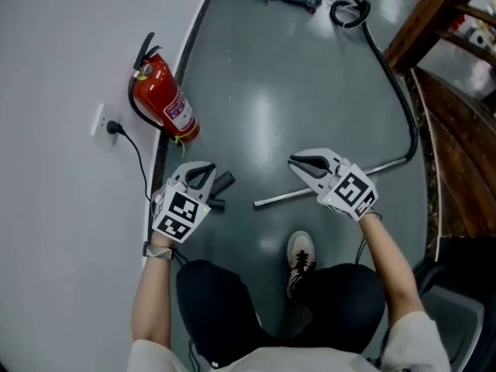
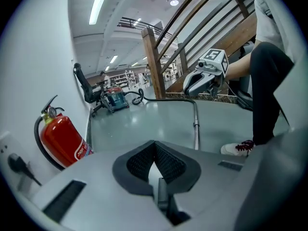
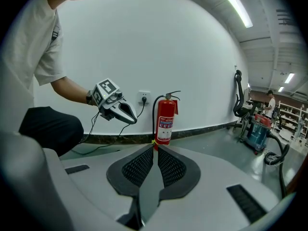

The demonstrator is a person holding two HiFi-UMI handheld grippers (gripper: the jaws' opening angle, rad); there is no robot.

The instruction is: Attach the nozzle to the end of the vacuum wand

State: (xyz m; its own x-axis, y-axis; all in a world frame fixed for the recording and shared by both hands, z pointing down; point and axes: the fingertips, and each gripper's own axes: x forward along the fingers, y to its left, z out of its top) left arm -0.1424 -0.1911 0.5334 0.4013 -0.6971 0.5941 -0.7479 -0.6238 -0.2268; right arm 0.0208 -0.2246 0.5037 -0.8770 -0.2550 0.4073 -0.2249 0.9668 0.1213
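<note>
Crouching over a glossy grey floor point(image 1: 294, 91), both claws pinched shut and empty: left claw point(image 1: 209, 169) just beside a dark nozzle point(image 1: 225, 181) lying near the white wall point(image 1: 62, 91), right claw point(image 1: 298, 161) over a metal wand point(image 1: 283, 196) lying flat, its free end near the nozzle. Likely trouble from here: reaching down with shut claws and knocking the nozzle away or rolling the round wand; gripping the wand far from its end, leaving the tip to swing; meeting the two parts at a slant and jamming rather than seating; dragging against the black hose point(image 1: 395, 84); bumping the red fire extinguisher point(image 1: 164, 99) close by.
</note>
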